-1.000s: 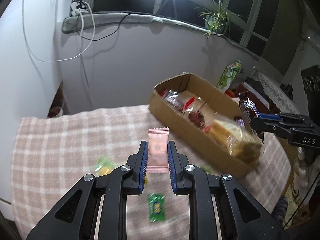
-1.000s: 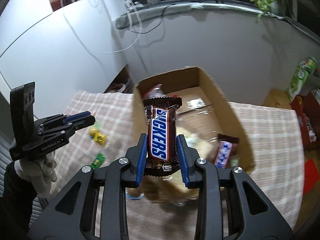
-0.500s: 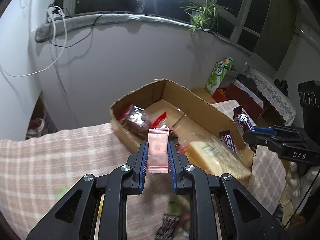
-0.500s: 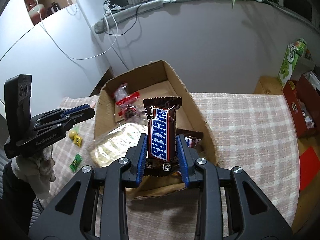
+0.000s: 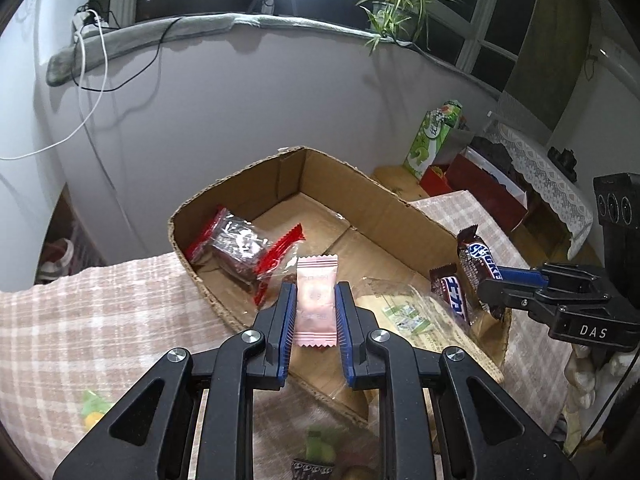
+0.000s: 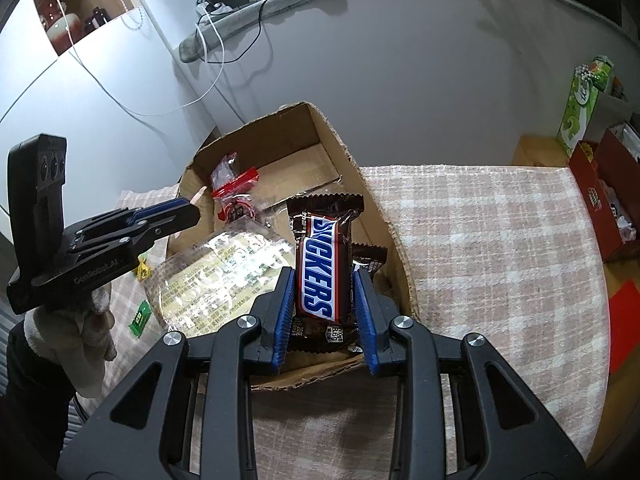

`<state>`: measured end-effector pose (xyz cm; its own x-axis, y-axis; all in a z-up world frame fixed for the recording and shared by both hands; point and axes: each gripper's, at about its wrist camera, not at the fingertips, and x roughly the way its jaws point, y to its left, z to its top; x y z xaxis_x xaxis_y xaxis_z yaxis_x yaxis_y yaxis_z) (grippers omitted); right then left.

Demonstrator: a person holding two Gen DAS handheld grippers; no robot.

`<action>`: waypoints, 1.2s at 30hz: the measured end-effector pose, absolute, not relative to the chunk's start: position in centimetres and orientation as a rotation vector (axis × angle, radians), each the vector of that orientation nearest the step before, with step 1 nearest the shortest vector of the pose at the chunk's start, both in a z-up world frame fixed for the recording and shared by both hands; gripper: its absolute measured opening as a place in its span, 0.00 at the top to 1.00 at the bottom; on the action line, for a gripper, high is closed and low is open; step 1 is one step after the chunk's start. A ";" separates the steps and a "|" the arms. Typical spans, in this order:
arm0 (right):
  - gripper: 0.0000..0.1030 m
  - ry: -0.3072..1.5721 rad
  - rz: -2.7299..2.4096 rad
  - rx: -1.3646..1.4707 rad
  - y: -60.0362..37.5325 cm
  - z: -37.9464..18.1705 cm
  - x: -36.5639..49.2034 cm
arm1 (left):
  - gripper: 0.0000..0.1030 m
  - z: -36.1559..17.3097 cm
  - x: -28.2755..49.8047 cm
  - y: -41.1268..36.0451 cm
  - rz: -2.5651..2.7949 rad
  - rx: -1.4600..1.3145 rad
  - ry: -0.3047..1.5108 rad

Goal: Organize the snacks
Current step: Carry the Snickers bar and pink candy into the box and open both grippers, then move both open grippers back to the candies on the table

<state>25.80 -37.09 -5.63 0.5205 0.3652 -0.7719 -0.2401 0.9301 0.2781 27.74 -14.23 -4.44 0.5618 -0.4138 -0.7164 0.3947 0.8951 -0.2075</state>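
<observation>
My left gripper (image 5: 314, 294) is shut on a small pink candy packet (image 5: 316, 300), held over the near left wall of the open cardboard box (image 5: 340, 196). My right gripper (image 6: 324, 280) is shut on a Snickers bar (image 6: 320, 264) above the box's near right corner. The same bar (image 5: 478, 268) and the right gripper (image 5: 516, 280) show from the side in the left wrist view. Inside the box lie a red-edged clear packet of dark snacks (image 5: 236, 248), a large clear bag of biscuits (image 6: 216, 272) and a second brown bar (image 5: 450, 294).
The box stands on a pink checked tablecloth (image 6: 488, 240). Small green and yellow sweets (image 5: 94, 408) and a green packet (image 6: 139, 318) lie on the cloth left of the box. Red boxes (image 6: 604, 200) and a green carton (image 5: 434, 140) stand beyond the table's right side.
Both grippers have moved toward the box with their snacks. The left gripper went from over the cloth to over the box's near wall. The right one came lower over its near corner.
</observation>
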 end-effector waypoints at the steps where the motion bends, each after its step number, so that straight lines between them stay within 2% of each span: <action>1: 0.70 0.954 0.361 0.138 -37.0 -5.6 25.7 | 0.82 -4.4 27.8 -14.3 -0.476 -0.023 0.850; 4: 0.67 0.951 0.362 0.131 -36.8 -5.6 25.5 | 0.77 -4.5 27.8 -14.5 -0.473 -0.024 0.856; 8: 0.40 0.934 0.346 0.124 -36.8 -5.2 25.2 | 0.64 -4.5 27.8 -14.5 -0.466 -0.031 0.860; 10: 0.40 0.922 0.341 0.121 -36.8 -4.9 25.0 | 0.60 -4.5 27.8 -14.4 -0.463 -0.034 0.858; 22: 0.40 0.897 0.354 0.106 -35.8 -3.7 23.3 | 0.60 -3.8 26.6 -13.1 -0.456 -0.049 0.847; 36: 0.40 0.804 0.422 0.016 -32.0 -2.2 16.2 | 0.60 -3.4 22.5 -9.1 -0.442 -0.090 0.831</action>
<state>16.23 -32.03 -2.19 0.6150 0.3726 -0.6949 -0.3608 0.9166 0.1722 22.50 -9.13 -3.35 0.5892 -0.4135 -0.6942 0.3439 0.9058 -0.2476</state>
